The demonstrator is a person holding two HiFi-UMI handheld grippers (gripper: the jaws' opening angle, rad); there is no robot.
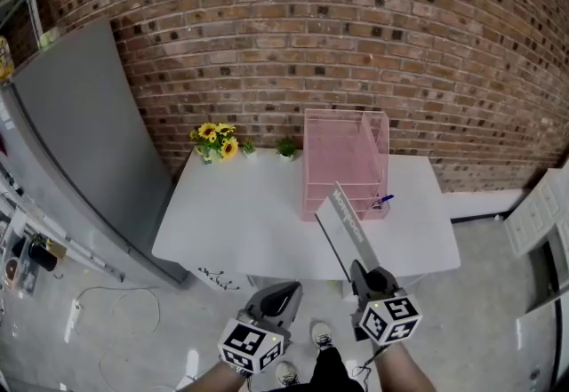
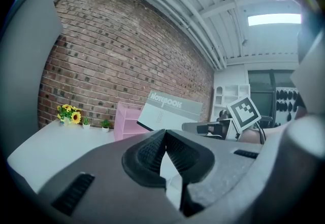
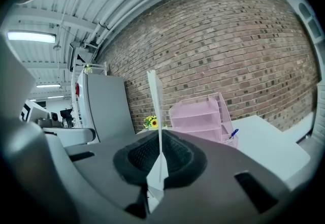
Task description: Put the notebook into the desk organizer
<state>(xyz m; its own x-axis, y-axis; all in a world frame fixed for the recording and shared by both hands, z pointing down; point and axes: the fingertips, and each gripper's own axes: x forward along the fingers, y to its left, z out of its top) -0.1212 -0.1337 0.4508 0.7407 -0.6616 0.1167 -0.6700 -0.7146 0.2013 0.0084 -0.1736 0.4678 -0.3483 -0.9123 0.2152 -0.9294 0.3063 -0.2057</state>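
Observation:
A grey notebook (image 1: pixel 345 223) is held up by one end over the table's front edge, slanting toward the pink desk organizer (image 1: pixel 345 159) but short of it. My right gripper (image 1: pixel 363 268) is shut on its lower end. In the right gripper view the notebook (image 3: pixel 154 111) stands edge-on between the pads, with the organizer (image 3: pixel 195 116) beyond it. My left gripper (image 1: pixel 291 289) hangs below the table edge with its jaws together and nothing in them. From the left gripper (image 2: pixel 165 135) view the notebook (image 2: pixel 170 111) shows its printed cover in front of the organizer (image 2: pixel 126 121).
The white table (image 1: pixel 240 221) stands against a brick wall. Sunflowers (image 1: pixel 214 140) and two small potted plants (image 1: pixel 285 148) sit at its back edge. A blue pen (image 1: pixel 383 200) stands in the organizer's side compartment. A tall grey cabinet (image 1: pixel 80 141) is at the left.

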